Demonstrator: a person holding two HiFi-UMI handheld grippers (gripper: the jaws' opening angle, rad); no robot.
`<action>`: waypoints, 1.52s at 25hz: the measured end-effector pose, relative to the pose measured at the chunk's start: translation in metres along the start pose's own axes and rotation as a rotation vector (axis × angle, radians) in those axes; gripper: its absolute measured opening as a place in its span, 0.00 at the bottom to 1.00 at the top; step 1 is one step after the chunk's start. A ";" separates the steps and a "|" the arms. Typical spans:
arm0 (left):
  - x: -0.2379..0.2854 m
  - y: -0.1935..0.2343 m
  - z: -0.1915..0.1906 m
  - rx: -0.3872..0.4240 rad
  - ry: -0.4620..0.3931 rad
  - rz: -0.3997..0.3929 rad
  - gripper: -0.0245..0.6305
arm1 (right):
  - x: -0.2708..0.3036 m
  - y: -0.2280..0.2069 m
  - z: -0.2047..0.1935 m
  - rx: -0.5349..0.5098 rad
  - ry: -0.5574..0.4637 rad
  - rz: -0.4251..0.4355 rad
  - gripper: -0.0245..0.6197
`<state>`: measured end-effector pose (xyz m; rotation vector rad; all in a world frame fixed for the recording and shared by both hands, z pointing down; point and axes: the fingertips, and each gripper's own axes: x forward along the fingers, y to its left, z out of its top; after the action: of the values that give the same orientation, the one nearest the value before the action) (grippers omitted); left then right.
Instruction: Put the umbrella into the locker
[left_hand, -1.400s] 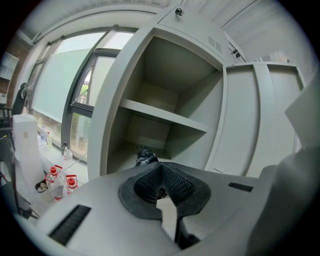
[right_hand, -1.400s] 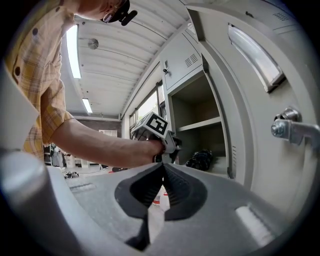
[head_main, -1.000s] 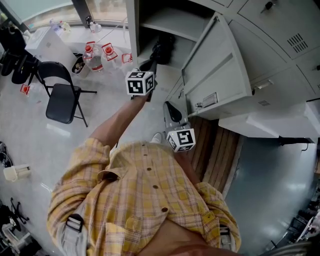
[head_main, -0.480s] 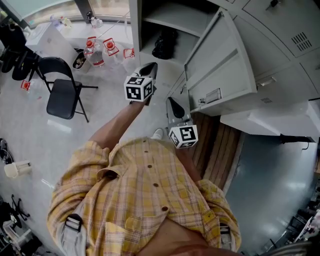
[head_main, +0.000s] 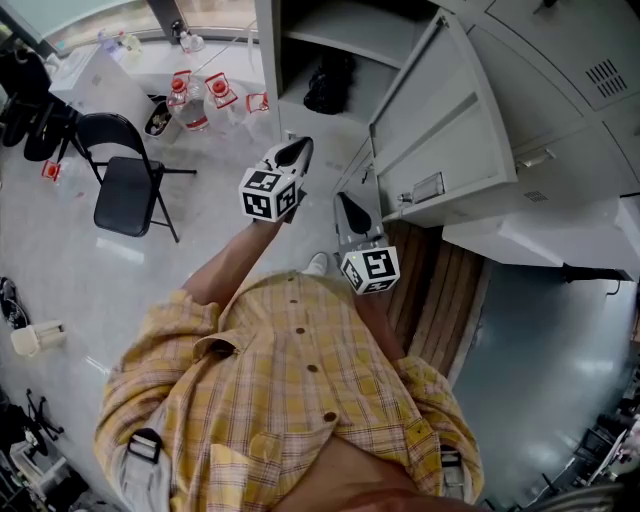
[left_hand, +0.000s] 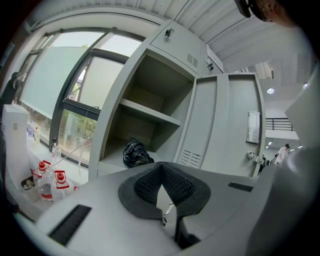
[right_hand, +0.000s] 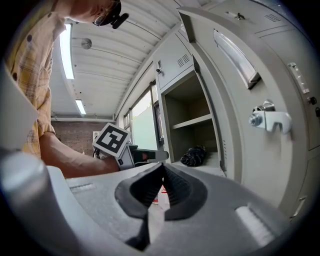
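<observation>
The umbrella (head_main: 330, 83) lay in the locker (head_main: 266, 50), under a shelf (head_main: 350, 25). The door (head_main: 440, 110) stood open on the right. Far left stood a chair (head_main: 125, 190), with bottles (head_main: 195, 105) between it and the locker. The left hand-held gripper (head_main: 295, 152) and the right hand-held gripper (head_main: 350, 212) were side by side before the locker.

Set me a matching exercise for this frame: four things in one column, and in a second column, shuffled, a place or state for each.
Things
1. umbrella
2. locker door
3. folding chair
4. left gripper

Places and states
A. swung wide open
B. jaws together, nothing between them
C. lying inside the locker, under its shelf
D. standing on the floor, outside the locker

Pairs: 1-C, 2-A, 3-D, 4-B
</observation>
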<state>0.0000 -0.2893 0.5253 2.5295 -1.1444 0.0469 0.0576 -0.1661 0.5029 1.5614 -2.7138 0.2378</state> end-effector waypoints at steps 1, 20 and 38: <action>-0.002 -0.002 -0.002 -0.001 -0.002 -0.006 0.04 | 0.000 0.000 -0.001 0.002 0.002 0.002 0.03; -0.045 -0.021 -0.040 0.008 0.026 -0.082 0.04 | -0.001 0.006 -0.013 0.032 0.033 0.039 0.03; -0.075 -0.040 -0.059 0.057 0.023 -0.145 0.04 | 0.002 0.010 -0.023 0.024 0.069 0.038 0.03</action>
<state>-0.0139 -0.1911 0.5544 2.6479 -0.9604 0.0716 0.0457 -0.1601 0.5243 1.4799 -2.6995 0.3191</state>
